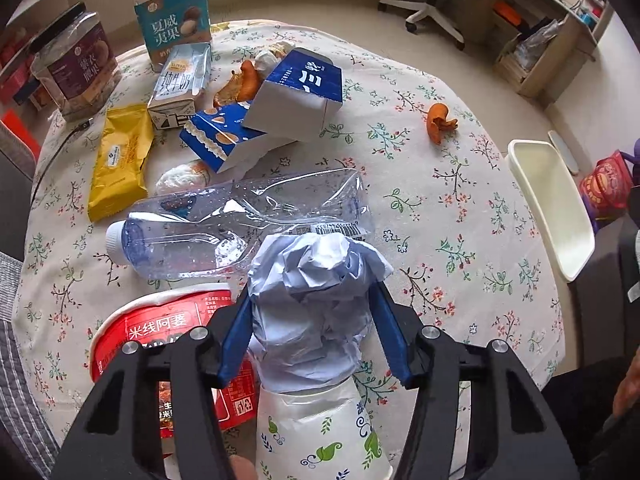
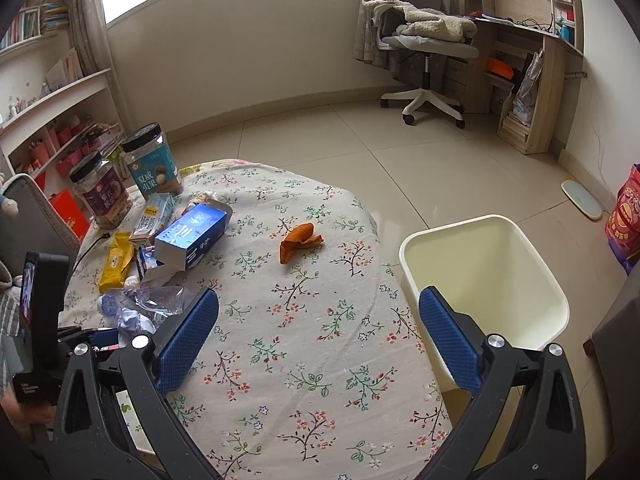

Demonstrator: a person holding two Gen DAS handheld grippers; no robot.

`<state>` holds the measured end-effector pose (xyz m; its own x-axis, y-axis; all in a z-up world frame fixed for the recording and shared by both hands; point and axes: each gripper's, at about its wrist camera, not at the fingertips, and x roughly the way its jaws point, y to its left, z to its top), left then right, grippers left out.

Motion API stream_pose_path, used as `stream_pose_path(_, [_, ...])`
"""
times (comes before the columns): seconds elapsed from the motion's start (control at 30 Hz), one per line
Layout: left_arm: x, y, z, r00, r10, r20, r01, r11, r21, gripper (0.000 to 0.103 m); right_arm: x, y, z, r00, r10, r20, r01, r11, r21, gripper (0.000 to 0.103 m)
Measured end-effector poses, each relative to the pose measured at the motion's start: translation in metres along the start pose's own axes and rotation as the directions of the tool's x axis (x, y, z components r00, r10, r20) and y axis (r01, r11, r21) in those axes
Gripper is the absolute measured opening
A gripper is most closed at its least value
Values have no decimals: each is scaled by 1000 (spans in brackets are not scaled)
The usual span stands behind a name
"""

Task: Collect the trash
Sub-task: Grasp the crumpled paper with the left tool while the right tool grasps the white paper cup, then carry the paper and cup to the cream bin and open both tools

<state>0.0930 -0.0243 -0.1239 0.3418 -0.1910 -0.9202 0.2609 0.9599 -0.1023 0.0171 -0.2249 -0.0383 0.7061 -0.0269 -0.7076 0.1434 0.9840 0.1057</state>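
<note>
In the left wrist view my left gripper [image 1: 312, 292] has its blue fingers [image 1: 236, 332] pressed on both sides of a crumpled pale paper wad [image 1: 312, 300]. The wad's near end sits at the mouth of a floral paper cup [image 1: 320, 432]. Just beyond lies a crushed clear plastic bottle [image 1: 224, 220], and a red noodle bowl [image 1: 160, 328] is at the left. An orange peel [image 1: 440, 122] [image 2: 300, 240] lies alone on the flowered tablecloth [image 2: 320, 360]. My right gripper [image 2: 320, 296] hovers open over bare cloth, holding nothing. A cream waste bin [image 2: 488, 280] stands off the table's right edge.
At the table's far left are two blue cartons [image 1: 296, 92], a milk carton [image 1: 180, 84], a yellow packet [image 1: 120, 160] and two snack jars [image 1: 172, 12]. More peel and tissue lie behind the cartons. An office chair [image 2: 424, 40] and desk stand across the tiled floor.
</note>
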Motion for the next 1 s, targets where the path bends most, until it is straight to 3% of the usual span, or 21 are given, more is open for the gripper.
stream_pose_path(0.07, [-12,5,0,999,-28,44,28,1000,0,44,0,7,0,1000,22,-4,-22,1000,-17,96])
stream_pose_path(0.17, [-41,22,1,986,-93,137,100,994,-48,44,-1,20,-2,995,97,-19,-98,994,-48,96])
stream_pose_path(0.3, [-83,58,-2,957,-106,271,145,981,-130,44,5,56,-11,969,217,-117,-233,960,-154,96])
stream_pose_path(0.37, [-99,75,-4,941,-109,321,171,971,-169,44,14,78,-22,937,274,-215,-314,931,-185,96])
stream_pose_path(0.43, [-113,88,-6,926,-102,364,183,964,-194,44,24,99,-39,886,330,-325,-395,905,-158,96])
stream_pose_path(0.47, [-117,93,-7,921,-99,378,187,961,-202,44,28,108,-47,854,359,-376,-432,893,-127,96])
stream_pose_path(0.53, [-122,101,-9,913,-105,394,204,955,-217,44,39,120,-63,769,423,-479,-493,870,-23,96])
stream_pose_path(0.63, [-123,110,-14,909,-100,404,208,950,-233,44,58,127,-78,683,477,-553,-507,855,112,96])
stream_pose_path(0.73, [-122,116,-18,911,-108,398,218,945,-243,44,69,132,-86,647,487,-586,-503,851,151,96])
stream_pose_path(0.87, [-125,115,-19,900,-122,418,232,947,-221,44,82,141,-92,604,510,-613,-513,837,190,94])
stream_pose_path(0.93, [-126,115,-18,897,-125,423,234,948,-215,44,84,145,-90,608,498,-619,-510,842,177,90])
stream_pose_path(0.97, [-125,115,-18,896,-124,426,232,949,-214,44,80,146,-88,612,498,-614,-512,841,172,82])
stream_pose_path(1.0, [-125,116,-18,896,-122,426,231,949,-214,44,83,148,-90,611,492,-620,-510,844,168,59])
